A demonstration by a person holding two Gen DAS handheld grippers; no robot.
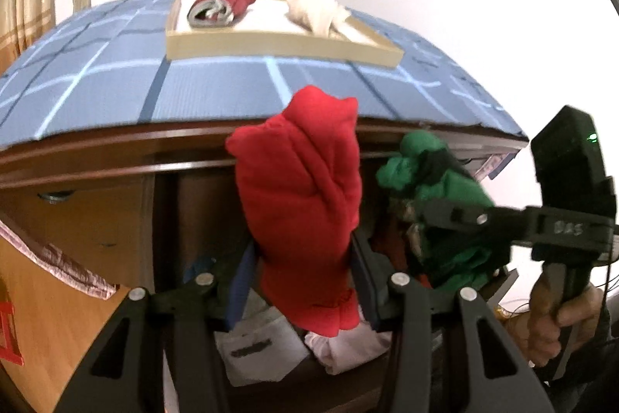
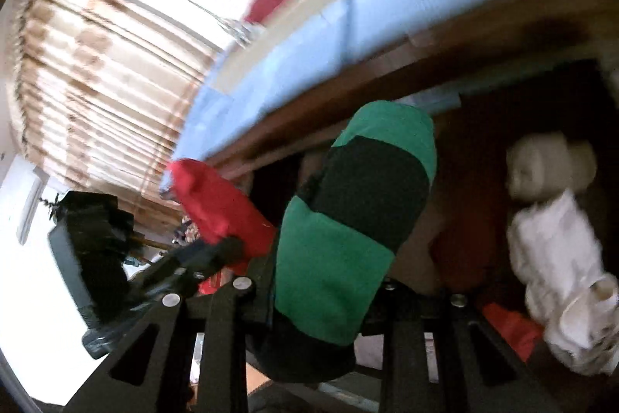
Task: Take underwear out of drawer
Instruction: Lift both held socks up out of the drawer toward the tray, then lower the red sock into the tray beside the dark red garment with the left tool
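Left wrist view, L to R: wooden cabinet front (image 1: 77, 219) at far left, then the left gripper (image 1: 305, 258) with jaws partly closed, pinching a rolled red underwear (image 1: 301, 188) that stands upright between the pads, lifted above the open drawer (image 1: 271, 355), which has pale folded items inside. Behind it, a desk w/ blue checked cloth (image 1: 96, 80) carries a shallow tray (image 1: 271, 45) holding a red-grey roll (image 1: 220, 6) and a cream bundle (image 1: 317, 6). To the R, the right gripper (image 1: 433, 215) is clamped on a green underwear (image 1: 456, 192), and a hand (image 1: 557, 320) grips its handle at the frame edge. Right wrist view (blurred): the green/black roll sits between nearly closed jaws, w/ cream rolls (image 2: 553, 219) in the drawer at R.
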